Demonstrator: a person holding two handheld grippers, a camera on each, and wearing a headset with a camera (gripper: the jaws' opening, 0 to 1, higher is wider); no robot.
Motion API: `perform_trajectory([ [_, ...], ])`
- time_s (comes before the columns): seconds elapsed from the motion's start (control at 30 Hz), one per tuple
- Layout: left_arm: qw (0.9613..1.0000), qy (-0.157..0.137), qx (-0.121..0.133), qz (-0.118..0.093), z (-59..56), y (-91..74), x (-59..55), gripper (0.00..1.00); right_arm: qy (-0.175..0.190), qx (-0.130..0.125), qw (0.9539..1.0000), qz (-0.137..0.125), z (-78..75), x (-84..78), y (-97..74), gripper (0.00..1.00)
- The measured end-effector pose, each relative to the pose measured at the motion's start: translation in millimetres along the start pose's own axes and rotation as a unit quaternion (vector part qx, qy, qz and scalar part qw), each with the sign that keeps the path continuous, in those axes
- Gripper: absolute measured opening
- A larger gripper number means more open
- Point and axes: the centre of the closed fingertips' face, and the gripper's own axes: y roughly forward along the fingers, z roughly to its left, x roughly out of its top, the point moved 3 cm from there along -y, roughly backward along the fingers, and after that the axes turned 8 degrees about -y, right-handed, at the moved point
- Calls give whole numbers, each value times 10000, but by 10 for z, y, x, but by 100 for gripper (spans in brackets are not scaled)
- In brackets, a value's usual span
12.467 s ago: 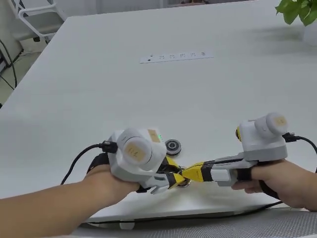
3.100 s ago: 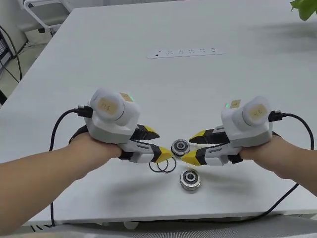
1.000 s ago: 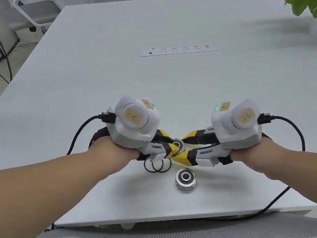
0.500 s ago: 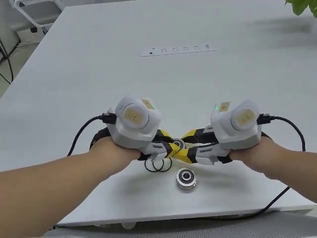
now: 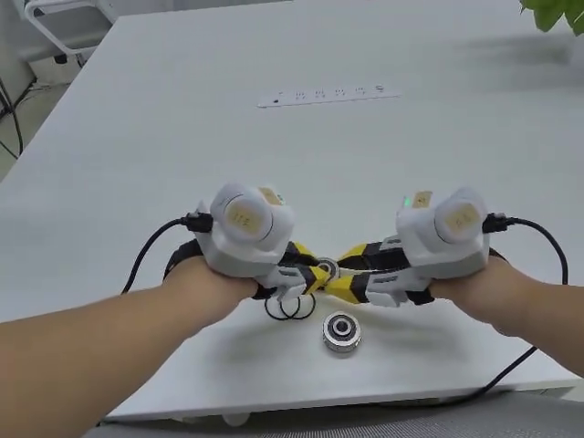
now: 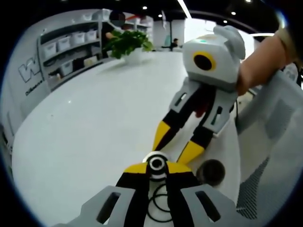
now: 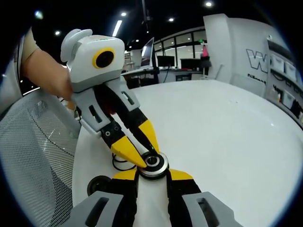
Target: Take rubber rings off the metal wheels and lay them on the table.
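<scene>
A small metal wheel (image 5: 326,269) with a black rubber ring round its rim is held just above the white table (image 5: 274,164). My left gripper (image 5: 315,274) is shut on it from the left. My right gripper (image 5: 336,274) closes on its rim from the right. In the left gripper view the wheel (image 6: 156,162) sits between my left gripper's (image 6: 156,166) yellow tips, with the right gripper (image 6: 174,146) opposite. The right gripper view shows the wheel (image 7: 152,163) at my right gripper's (image 7: 152,174) tips. Two loose black rubber rings (image 5: 292,306) lie on the table below.
A second metal wheel (image 5: 342,330) lies flat near the table's front edge, right of the loose rings. A white power strip (image 5: 327,94) lies far back at the middle. A plant (image 5: 552,14) stands at the back right corner. Cables trail from both grippers.
The right gripper's jaws have drawn in onto the wheel over the last second. Three seconds ago both grippers stood open beside the wheel.
</scene>
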Motion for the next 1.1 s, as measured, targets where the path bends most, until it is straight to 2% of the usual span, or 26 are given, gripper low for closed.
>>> perform_trajectory([
  [0.27,10000,-9,0,6,-5,-2,0,13,74,14,10000,-19,6,-5,-12,20],
  [0.47,10000,-17,-5,6,-8,-6,3,13,-45,18,10000,5,7,-11,-22,18],
  [1.1,10000,-72,5,-7,4,-6,5,13,101,38,9999,18,-16,-40,-42,12],
])
